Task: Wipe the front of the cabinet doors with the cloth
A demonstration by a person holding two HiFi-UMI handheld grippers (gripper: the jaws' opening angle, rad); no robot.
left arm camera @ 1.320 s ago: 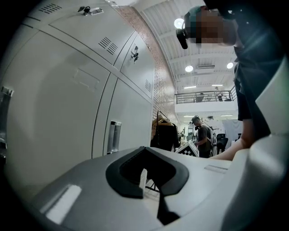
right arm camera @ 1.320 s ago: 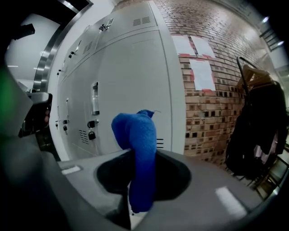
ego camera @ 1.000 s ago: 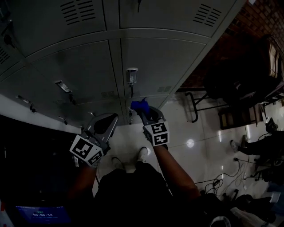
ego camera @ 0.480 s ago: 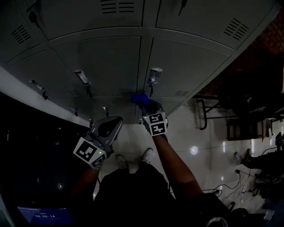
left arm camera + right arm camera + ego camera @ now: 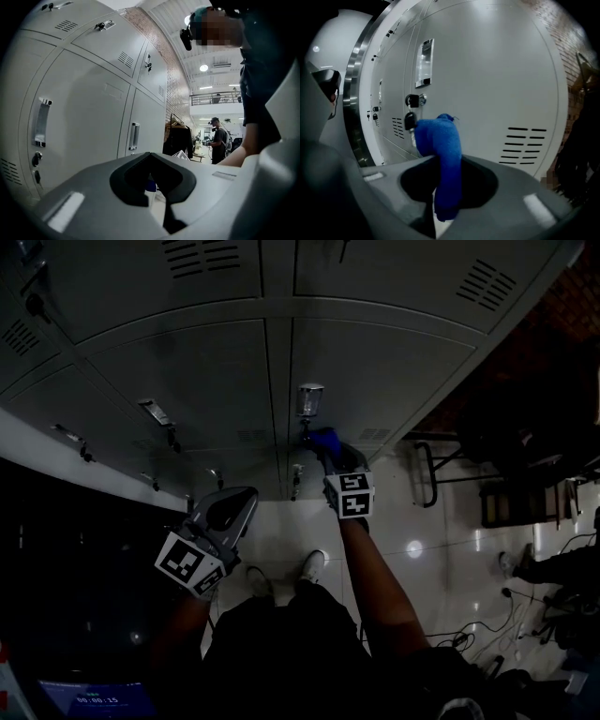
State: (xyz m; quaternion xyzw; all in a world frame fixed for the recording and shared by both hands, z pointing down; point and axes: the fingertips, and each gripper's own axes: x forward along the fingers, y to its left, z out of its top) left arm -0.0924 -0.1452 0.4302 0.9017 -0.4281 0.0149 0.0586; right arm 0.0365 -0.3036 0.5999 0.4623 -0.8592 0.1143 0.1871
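Clamping tight on the blue cloth (image 5: 440, 140) with the right gripper (image 5: 447, 197), pinching it mid-length, letting a tail dangle below and the top flop forward. Pushing that top end up to the cabinet door (image 5: 497, 79), right beside the key (image 5: 410, 119) in its lock and just under the recessed handle (image 5: 424, 63). Hard to call real contact from here. Over to the left gripper (image 5: 157, 187): closed on itself, carrying nothing, hanging low and well apart from the doors.

Looks like mid-wipe around the lock of this one door. No streaks or damp sheen anywhere, so no telling wiped steel from unwiped. Probably plenty left: the vent slots (image 5: 522, 145) at the door's lower corner, the neighbouring doors (image 5: 178, 381) to the left, the row above.

Nothing legible to report. Just black-and-white squares on the marker cubes (image 5: 349, 495), no readable label at the handle, and digits on a small screen (image 5: 94, 697) down at bottom left, too tiny to read.
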